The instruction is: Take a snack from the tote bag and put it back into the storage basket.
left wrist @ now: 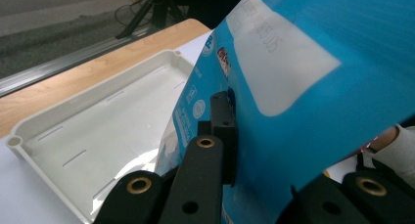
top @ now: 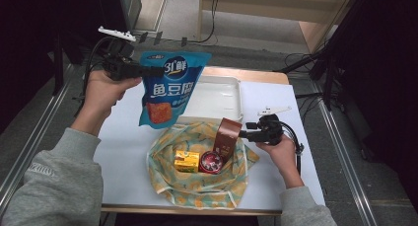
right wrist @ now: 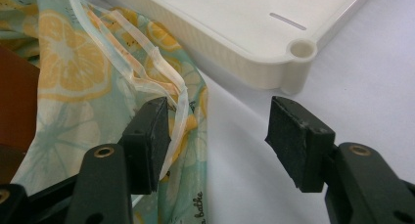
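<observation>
My left gripper [top: 148, 70] is shut on the upper edge of a blue snack bag [top: 167, 90], which hangs in the air above the table's back left. Up close, the blue bag [left wrist: 303, 87] sits clamped between the jaws of the left gripper [left wrist: 264, 155]. A lemon-print cloth bag [top: 197, 186] lies open at the front, holding a yellow box [top: 187, 162], a round red tin [top: 212, 163] and an upright brown box [top: 228, 137]. My right gripper [top: 242, 134] is open at the cloth bag's right rim. Its pads [right wrist: 147, 136] hold nothing; the cloth bag's strap [right wrist: 166, 87] lies beside one.
A white plastic tray [top: 217, 100] lies behind the cloth bag, its corner [right wrist: 301, 50] just ahead of the right gripper. The white tabletop [top: 271, 181] ends in a wooden strip [top: 246, 74] at the back. Dark stands and cables [top: 325, 58] are beyond the right edge.
</observation>
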Action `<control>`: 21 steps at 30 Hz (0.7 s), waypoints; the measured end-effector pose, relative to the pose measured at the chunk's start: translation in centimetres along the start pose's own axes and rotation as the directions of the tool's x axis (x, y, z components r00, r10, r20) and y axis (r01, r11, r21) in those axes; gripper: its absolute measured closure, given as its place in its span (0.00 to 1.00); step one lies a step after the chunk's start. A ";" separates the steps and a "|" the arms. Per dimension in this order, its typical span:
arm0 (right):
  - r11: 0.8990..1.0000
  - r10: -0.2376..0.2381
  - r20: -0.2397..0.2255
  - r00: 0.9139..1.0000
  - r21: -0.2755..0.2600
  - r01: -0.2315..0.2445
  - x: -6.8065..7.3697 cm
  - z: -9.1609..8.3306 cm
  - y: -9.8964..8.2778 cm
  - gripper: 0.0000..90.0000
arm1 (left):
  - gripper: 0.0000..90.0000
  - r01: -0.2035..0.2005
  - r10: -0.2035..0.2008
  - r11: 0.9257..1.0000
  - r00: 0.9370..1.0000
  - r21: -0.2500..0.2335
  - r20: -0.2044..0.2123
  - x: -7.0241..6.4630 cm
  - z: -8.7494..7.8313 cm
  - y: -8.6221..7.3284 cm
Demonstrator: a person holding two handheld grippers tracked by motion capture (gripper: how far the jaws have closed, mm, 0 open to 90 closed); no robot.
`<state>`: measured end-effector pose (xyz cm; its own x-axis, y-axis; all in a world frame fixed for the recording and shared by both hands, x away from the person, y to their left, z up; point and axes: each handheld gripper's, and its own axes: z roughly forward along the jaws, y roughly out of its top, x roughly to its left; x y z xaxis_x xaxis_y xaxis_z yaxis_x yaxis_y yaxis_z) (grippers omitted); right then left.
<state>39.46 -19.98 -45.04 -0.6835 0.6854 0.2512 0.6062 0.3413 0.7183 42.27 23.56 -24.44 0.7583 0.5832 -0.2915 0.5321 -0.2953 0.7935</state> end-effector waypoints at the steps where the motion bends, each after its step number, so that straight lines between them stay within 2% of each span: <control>1: 1.000 -0.002 -0.002 1.000 0.001 0.002 0.0 0.0 0.0 0.47 | 1.00 0.004 -0.004 1.000 1.000 -0.004 -0.004 0.2 -0.1 0.1; 6: 1.000 -0.003 0.000 1.000 0.011 0.003 0.0 0.2 0.0 0.47 | 1.00 0.026 -0.026 1.000 0.999 -0.002 -0.026 1.3 0.3 0.8; 11: 1.000 -0.008 0.000 1.000 0.009 0.008 0.0 0.2 0.0 0.47 | 1.00 0.018 -0.018 1.000 0.999 0.004 -0.047 2.0 1.2 1.6; 21: 1.000 -0.008 -0.004 1.000 0.010 0.008 0.1 -0.1 -0.1 0.47 | 1.00 0.032 -0.032 0.999 0.998 0.006 -0.053 3.5 4.1 2.6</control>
<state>39.27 -19.98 -45.01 -0.6898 0.6800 0.2486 0.6050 0.3528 0.7138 47.82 21.74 -25.60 0.7197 0.6316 -0.2881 0.5586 -0.2804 0.7806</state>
